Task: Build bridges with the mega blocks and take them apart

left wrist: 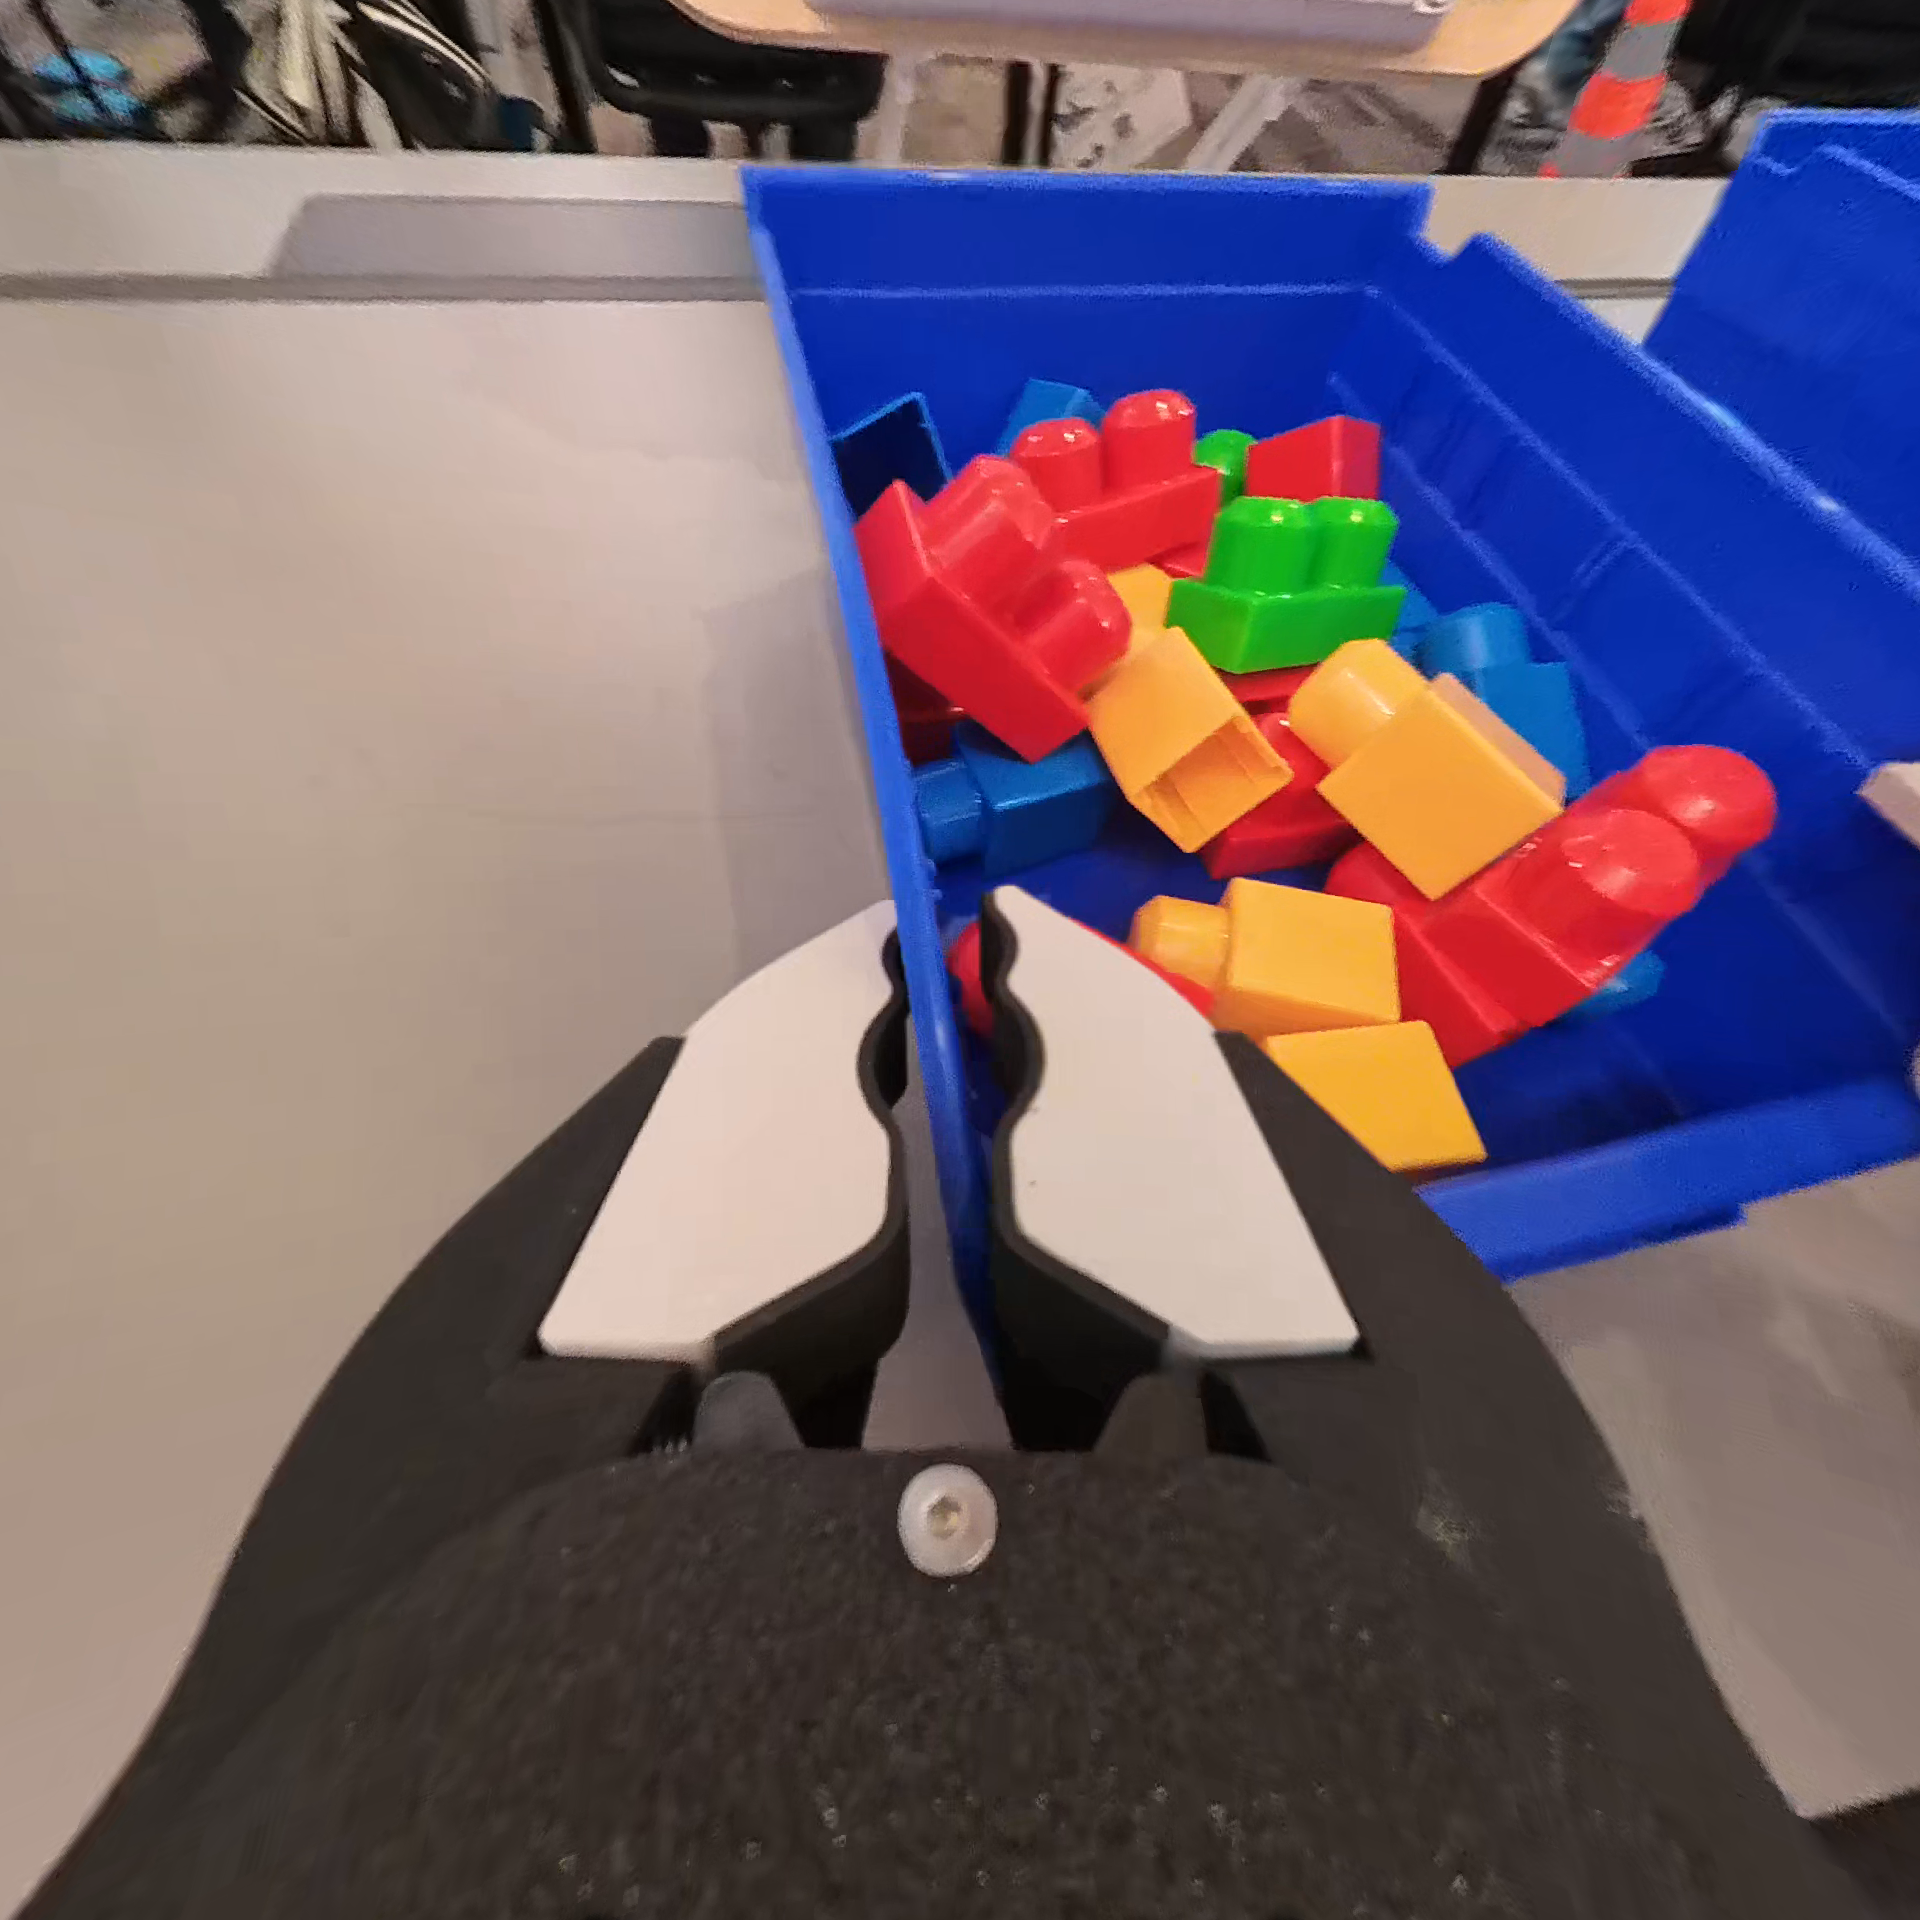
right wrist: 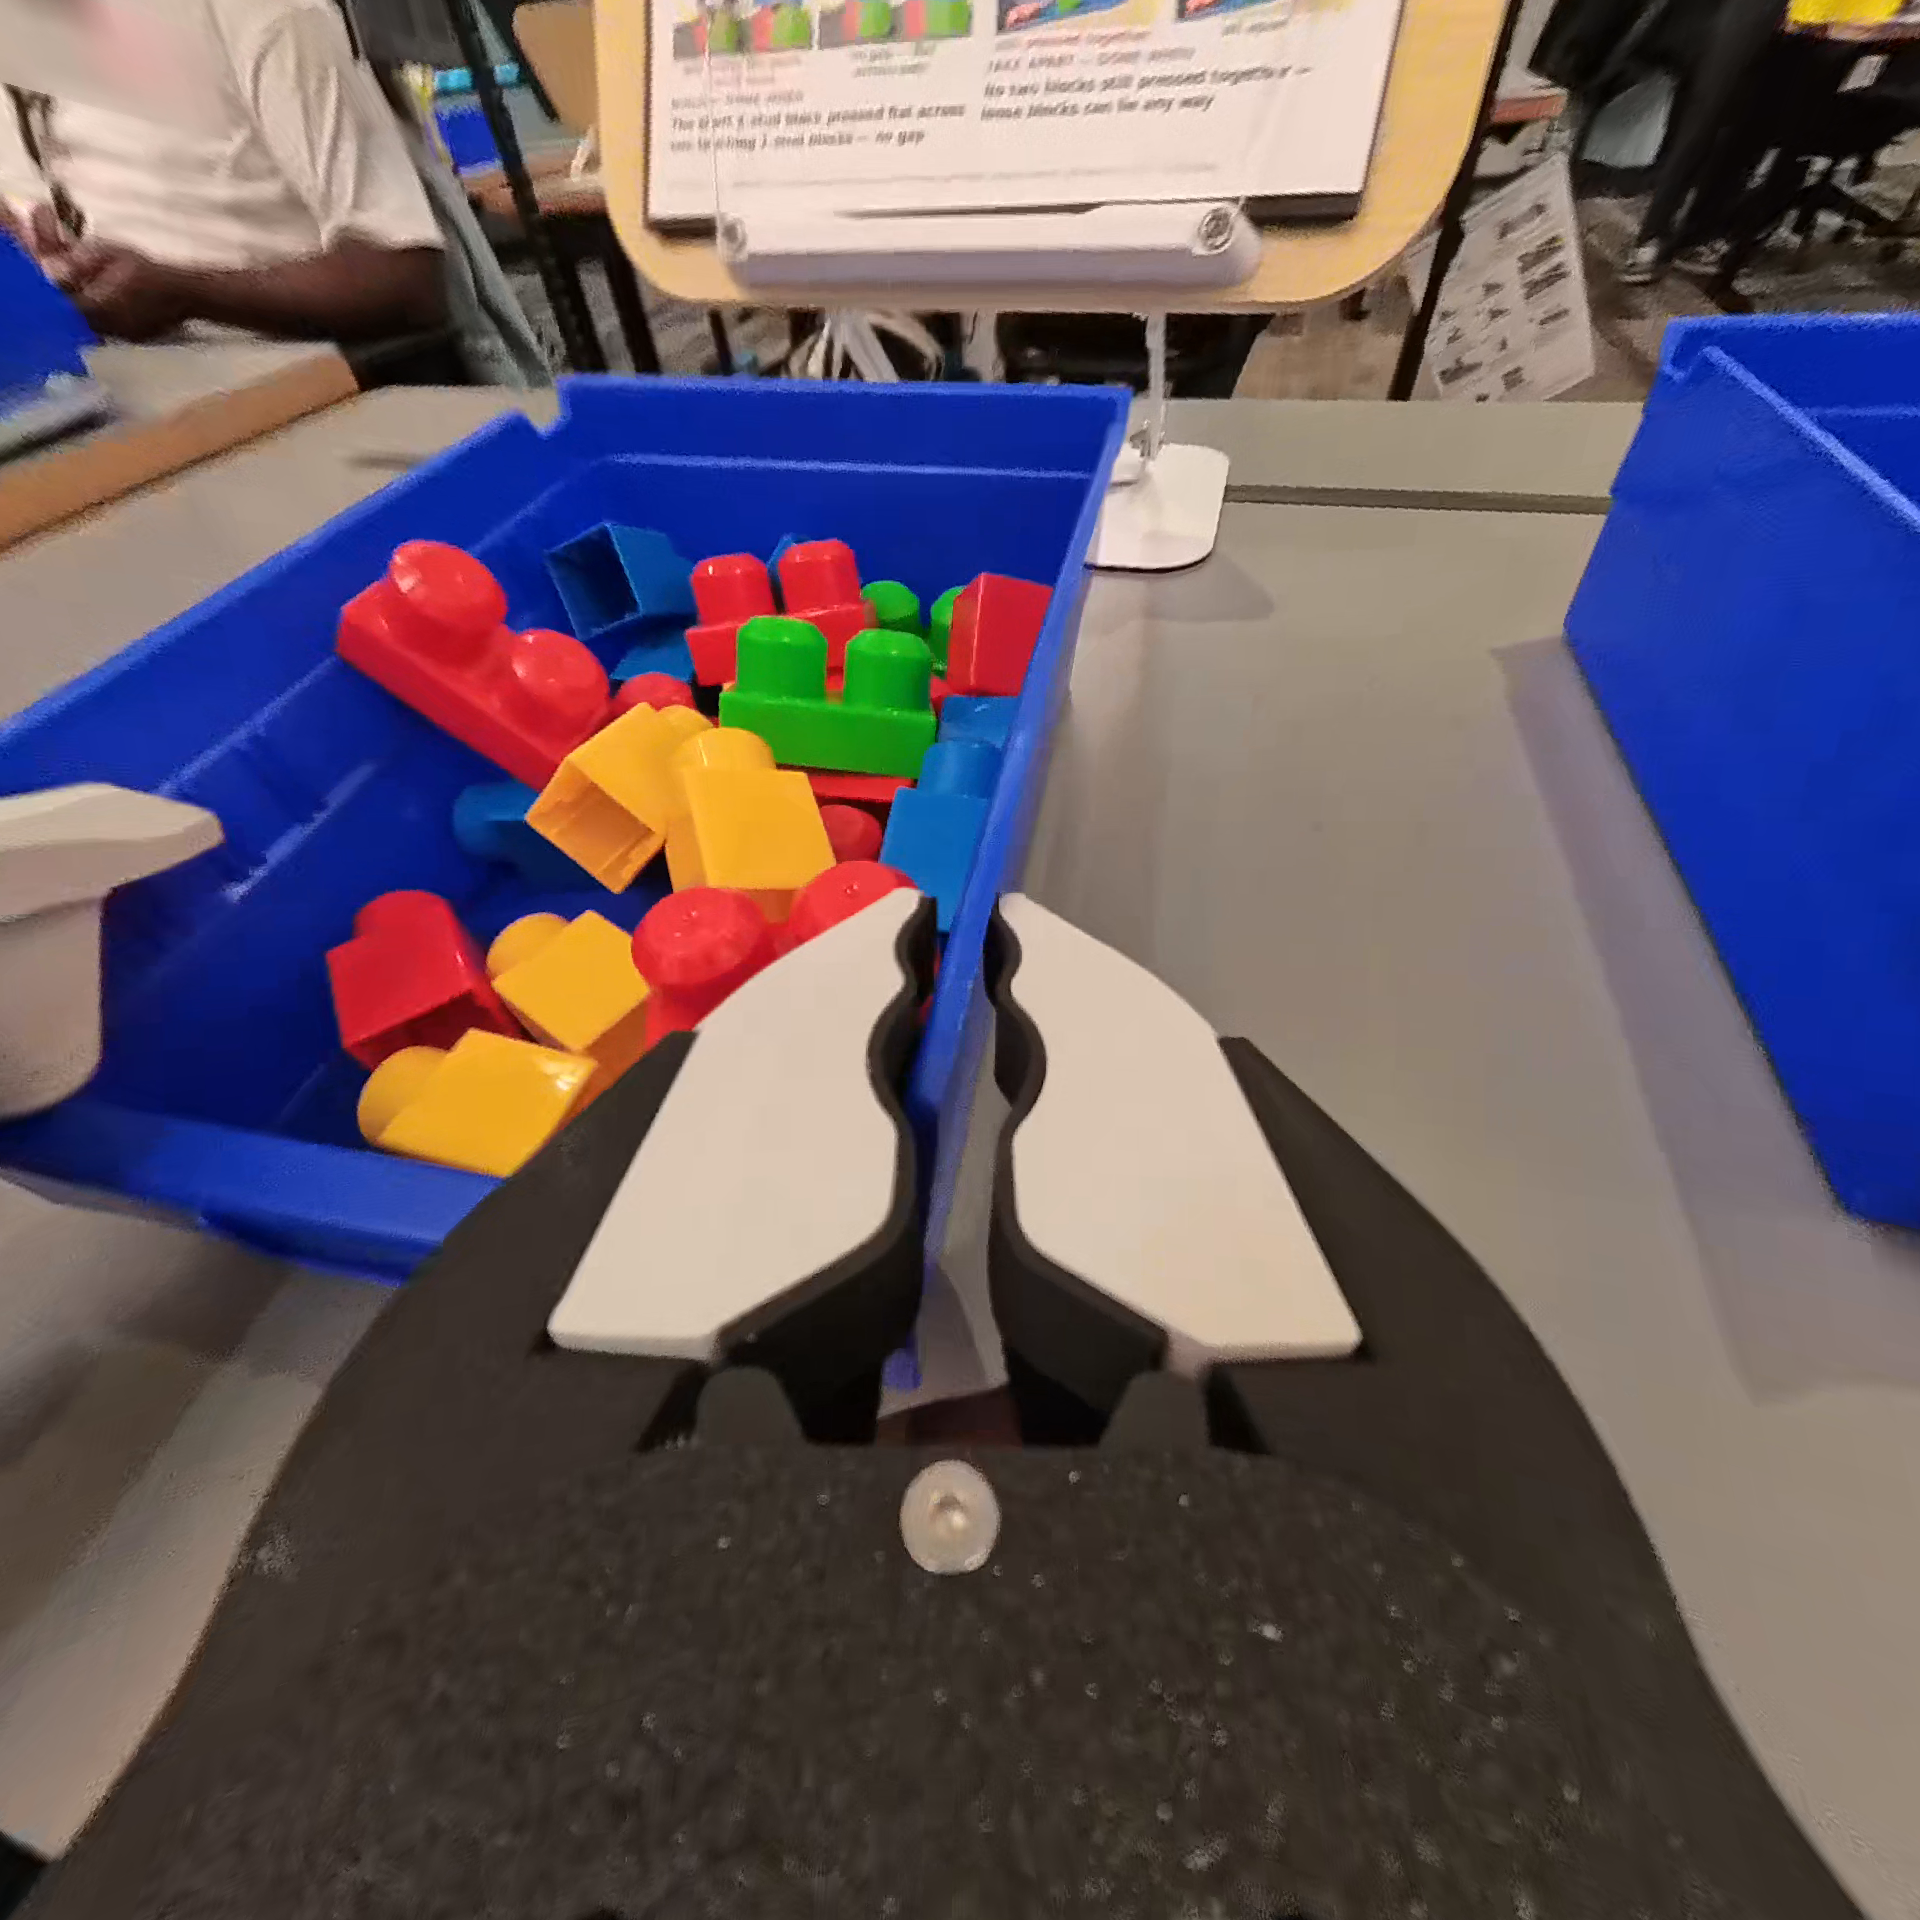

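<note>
A blue bin holds several loose mega blocks: red, yellow, green and blue. A green two-stud block lies on top of the pile. My left gripper is shut on the bin's left wall, one finger outside and one inside. My right gripper is shut on the same blue bin's right wall. The green block lies near the far end in the right wrist view. The left gripper's fingertip shows at the bin's left wall there. The bin looks tilted in the left wrist view.
A second blue bin stands to the right on the grey table; it also shows in the left wrist view. A stand with an instruction sheet rises behind the table. A person in a white shirt sits at the back left. My right fingertips sit around 20 cm from my left ones.
</note>
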A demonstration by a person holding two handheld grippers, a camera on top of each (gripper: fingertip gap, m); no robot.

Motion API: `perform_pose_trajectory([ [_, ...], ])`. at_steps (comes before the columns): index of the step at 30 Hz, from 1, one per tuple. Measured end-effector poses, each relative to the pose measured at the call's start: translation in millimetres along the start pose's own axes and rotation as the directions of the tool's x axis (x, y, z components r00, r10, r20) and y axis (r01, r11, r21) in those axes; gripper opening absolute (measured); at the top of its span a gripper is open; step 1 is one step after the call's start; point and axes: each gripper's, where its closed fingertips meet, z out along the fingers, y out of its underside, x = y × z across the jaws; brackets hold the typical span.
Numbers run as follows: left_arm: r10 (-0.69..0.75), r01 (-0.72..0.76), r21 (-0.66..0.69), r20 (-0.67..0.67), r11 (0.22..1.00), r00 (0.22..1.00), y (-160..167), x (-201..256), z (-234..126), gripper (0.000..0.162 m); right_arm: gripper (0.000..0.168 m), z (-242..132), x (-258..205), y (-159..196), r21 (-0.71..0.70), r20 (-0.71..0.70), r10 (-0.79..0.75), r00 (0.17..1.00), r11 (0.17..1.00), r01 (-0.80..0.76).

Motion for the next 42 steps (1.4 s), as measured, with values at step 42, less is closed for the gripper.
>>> perform_pose_trajectory([
  [42,-0.182,0.169,0.102,0.133,0.98,0.974,-22.1,-295.9,-6.0,0.033,0.038,94.2,-258.9,-11.9,-0.166,0.442,-0.043,0.896,0.978,0.129],
])
